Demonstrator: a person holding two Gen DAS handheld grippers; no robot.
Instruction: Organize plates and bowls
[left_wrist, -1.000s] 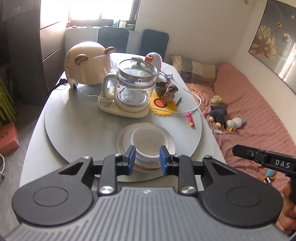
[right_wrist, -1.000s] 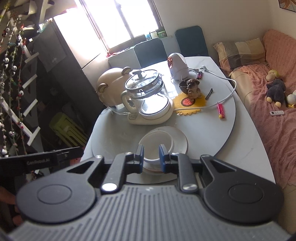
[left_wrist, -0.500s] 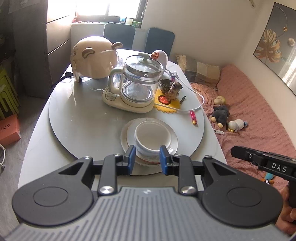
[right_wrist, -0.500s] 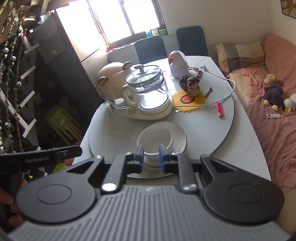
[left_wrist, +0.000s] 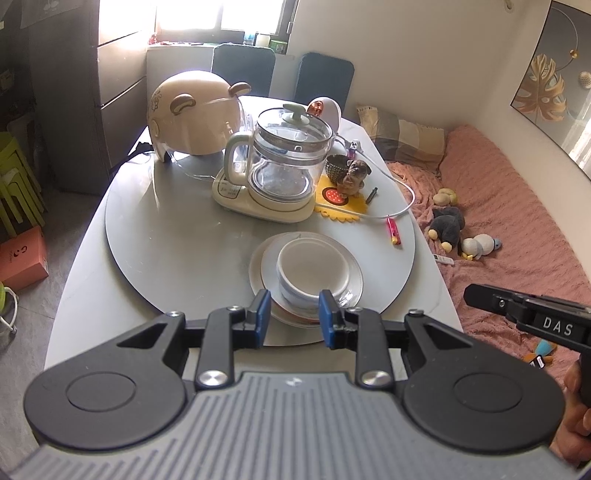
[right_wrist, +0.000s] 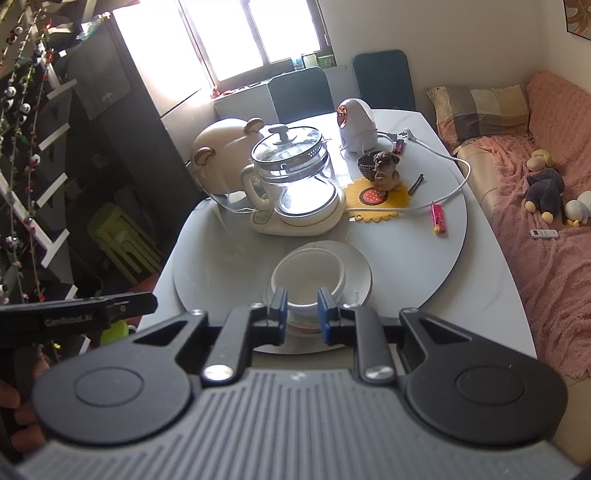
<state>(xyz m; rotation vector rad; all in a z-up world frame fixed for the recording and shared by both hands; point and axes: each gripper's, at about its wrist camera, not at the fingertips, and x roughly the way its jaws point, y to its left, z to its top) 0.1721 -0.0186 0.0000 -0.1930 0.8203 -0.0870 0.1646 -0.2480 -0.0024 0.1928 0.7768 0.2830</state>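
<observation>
White bowls (left_wrist: 312, 267) sit nested on a stack of white plates (left_wrist: 352, 280) at the near edge of the grey turntable (left_wrist: 177, 236). The same bowls (right_wrist: 306, 278) and plates (right_wrist: 360, 271) show in the right wrist view. My left gripper (left_wrist: 291, 314) is open and empty, held back above the near side of the stack. My right gripper (right_wrist: 300, 309) is open and empty too, also above the near side; part of it shows at the left wrist view's right edge (left_wrist: 532, 321).
Behind the stack stand a glass kettle on a cream base (left_wrist: 284, 166), a beige bear-eared helmet (left_wrist: 195, 114), a dog figurine on a sunflower mat (left_wrist: 352, 177), a white cable and a red lighter (left_wrist: 393, 230). A pink bed with plush toys (left_wrist: 447, 225) lies right.
Both grippers have pulled back and risen from the stack, so more of the room shows. The bowls and plates have not moved. Jaw openings are unchanged.
</observation>
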